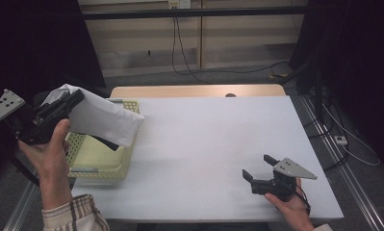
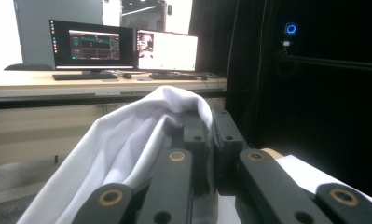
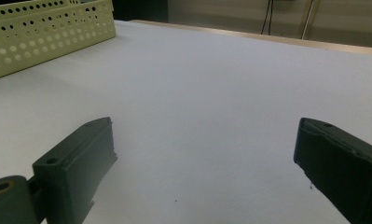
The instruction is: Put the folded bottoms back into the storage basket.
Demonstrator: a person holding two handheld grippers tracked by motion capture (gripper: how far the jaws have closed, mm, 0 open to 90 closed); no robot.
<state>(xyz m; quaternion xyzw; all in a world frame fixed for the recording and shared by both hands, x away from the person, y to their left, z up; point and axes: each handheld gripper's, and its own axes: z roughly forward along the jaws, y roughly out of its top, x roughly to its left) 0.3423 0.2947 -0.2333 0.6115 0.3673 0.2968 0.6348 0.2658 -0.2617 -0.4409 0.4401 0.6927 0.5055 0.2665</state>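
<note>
A white table (image 1: 213, 144) stands before a wall with trailing cables; its middle and right side lie bare; a pale green perforated basket (image 1: 103, 163) sits at its left edge. The left gripper (image 1: 67, 103), raised above the basket, has its jaws clamped on a white cloth (image 1: 105, 120); the right gripper (image 1: 259, 168) rests near the front right corner, jaws wide apart and holding nothing; no writing is readable.

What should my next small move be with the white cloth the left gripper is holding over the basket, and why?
Probably carry the white cloth rightward onto the bare table and lower it. The left gripper is shut on one edge, holding it raised above the yellow-green basket, so it hangs free. The right gripper rests open near the table's front, ready to take a loose edge.
</note>
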